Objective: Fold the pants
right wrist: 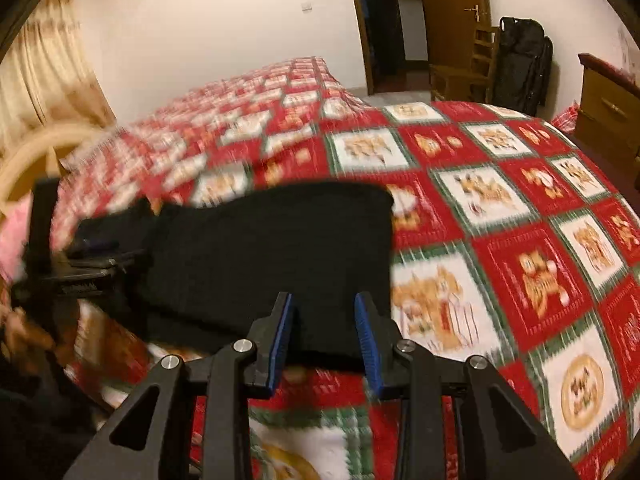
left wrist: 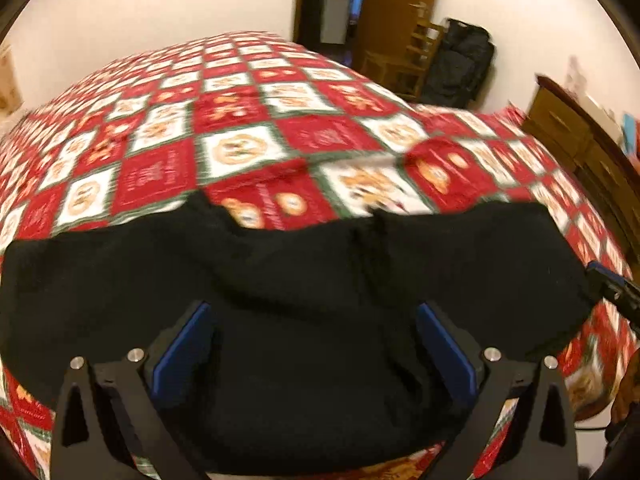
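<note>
Item: black pants [left wrist: 300, 280] on my patchwork bedspread [left wrist: 240, 120]. My left gripper [left wrist: 316, 316] spread wide over cloth; my right gripper [right wrist: 325, 328] narrow, gripping nothing, at hem.

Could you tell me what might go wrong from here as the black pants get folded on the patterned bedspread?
The right gripper straddles only the near edge of the black pants, jaws apart, so closing may catch one layer or pinch the bedspread. The left gripper stands wide open above bunched fabric, so the two sides may lift unevenly. Both views are blurred, so the hem is hard to judge.
</note>
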`<state>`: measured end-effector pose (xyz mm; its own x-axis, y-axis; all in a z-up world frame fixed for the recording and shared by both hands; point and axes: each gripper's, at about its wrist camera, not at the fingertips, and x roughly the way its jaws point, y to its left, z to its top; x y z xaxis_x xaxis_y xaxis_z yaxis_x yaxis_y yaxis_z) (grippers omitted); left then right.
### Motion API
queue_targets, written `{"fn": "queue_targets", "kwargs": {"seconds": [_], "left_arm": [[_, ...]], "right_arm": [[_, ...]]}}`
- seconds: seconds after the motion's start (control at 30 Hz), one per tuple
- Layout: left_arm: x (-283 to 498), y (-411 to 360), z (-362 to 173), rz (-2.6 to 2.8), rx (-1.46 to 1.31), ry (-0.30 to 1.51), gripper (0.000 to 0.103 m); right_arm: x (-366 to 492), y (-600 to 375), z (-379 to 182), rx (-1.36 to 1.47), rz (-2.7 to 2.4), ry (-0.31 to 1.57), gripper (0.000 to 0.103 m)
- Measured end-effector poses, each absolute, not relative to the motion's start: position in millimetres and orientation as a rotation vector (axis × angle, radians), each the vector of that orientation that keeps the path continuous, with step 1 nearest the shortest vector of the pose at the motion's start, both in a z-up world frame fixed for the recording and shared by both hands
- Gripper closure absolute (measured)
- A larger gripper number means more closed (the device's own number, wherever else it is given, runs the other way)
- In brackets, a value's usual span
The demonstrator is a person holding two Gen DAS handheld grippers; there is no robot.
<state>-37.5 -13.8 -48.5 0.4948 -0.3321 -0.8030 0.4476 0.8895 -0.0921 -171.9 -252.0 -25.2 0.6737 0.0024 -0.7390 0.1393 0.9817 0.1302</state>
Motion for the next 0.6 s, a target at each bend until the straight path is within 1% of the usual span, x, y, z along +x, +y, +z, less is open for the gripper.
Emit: {"fn": "queue_targets", "kwargs": {"seconds": [0.07,0.27,0.4,0.5,0.53,0.6], "left_arm": [[-41.1,-21.2,-56.3,-0.472,0.189,0.959,0.0],[-47.1,-3.9,-58.3,-0.486,0.175,0.968,0.0],[-52.8,14.4,-57.4,-0.473,0.144,0.969,0.0],[-50.4,20.2,-58.3,-0.418,0.153,0.969,0.0],[-48.1,20.9,-60.1,-0.41,0.152,0.978,0.0],[-46.7,24.6,-61.5,-0.405,0.145,0.989,0.0]], "right_arm": [[-174.0,-247.7,-26.0,0.146,-0.091,0.836,0.07],[-178.4,-246.9,-20.8,0.087,-0.095,0.87,0.07],[-158.3,-224.4,4.0,0.14,0.044,0.76,0.071],[-113.6,-182.4,-3.3,0.106,0.157,0.795,0.082],[-98.6,-167.6,-9.8,0.081,0.177,0.811,0.085],[-72.6,-149.1,-22.7,0.07,0.216,0.841,0.086]]}}
